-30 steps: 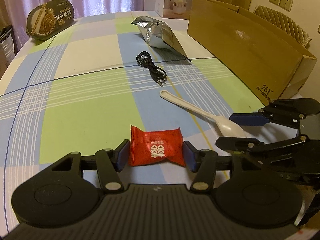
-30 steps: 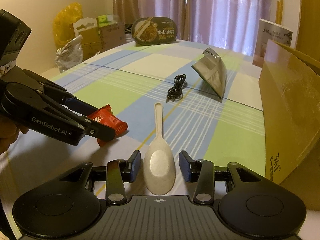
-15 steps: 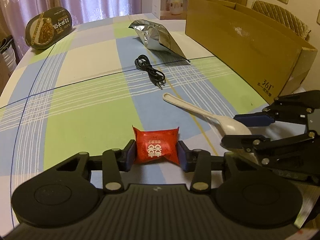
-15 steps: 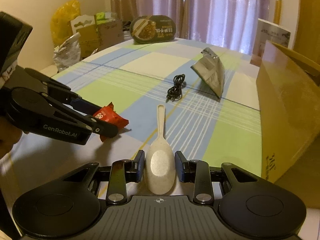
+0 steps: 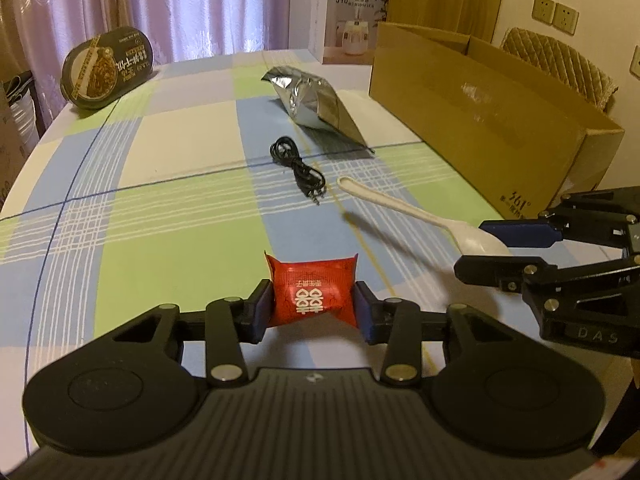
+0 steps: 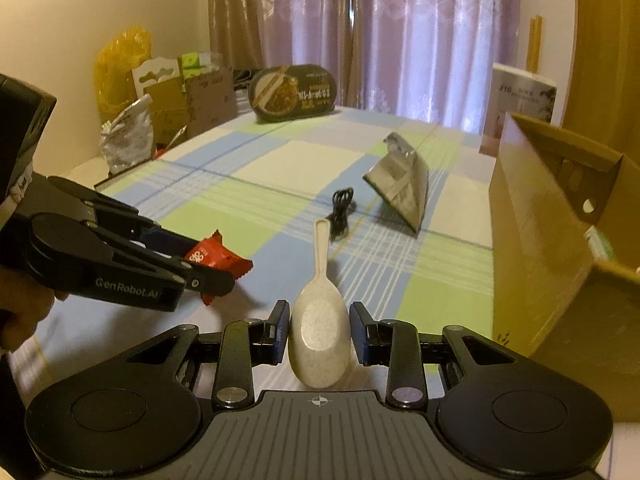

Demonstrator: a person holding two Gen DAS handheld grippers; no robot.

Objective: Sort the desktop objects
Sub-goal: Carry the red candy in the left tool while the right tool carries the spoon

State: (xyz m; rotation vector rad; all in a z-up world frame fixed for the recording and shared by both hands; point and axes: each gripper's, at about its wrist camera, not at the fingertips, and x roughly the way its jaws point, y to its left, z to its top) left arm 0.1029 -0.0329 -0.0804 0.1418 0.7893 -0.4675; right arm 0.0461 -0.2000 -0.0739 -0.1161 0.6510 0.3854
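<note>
A red candy packet [image 5: 314, 294] sits crosswise between the blue pads of my left gripper [image 5: 314, 309], which is shut on it and holds it a little above the checked tablecloth [image 5: 168, 208]. The right wrist view shows the same packet [image 6: 218, 254] at the left, with the left gripper [image 6: 208, 270] beside it. My right gripper [image 6: 320, 334] is shut on the bowl of a cream plastic spoon [image 6: 320, 332]. The spoon's handle [image 5: 396, 204] points away from me, raised, with its shadow on the cloth below.
A long open cardboard box [image 5: 480, 112] runs along the table's right side. A silver foil pouch [image 5: 316, 100] and a coiled black cable [image 5: 298, 166] lie mid-table. A dark oval noodle bowl [image 5: 106, 68] and a white carton [image 5: 352, 26] stand at the far edge.
Both grippers closed, the left on the red packet and the right on the spoon's bowl. Both things then rose off the cloth, and the views tilted up.
</note>
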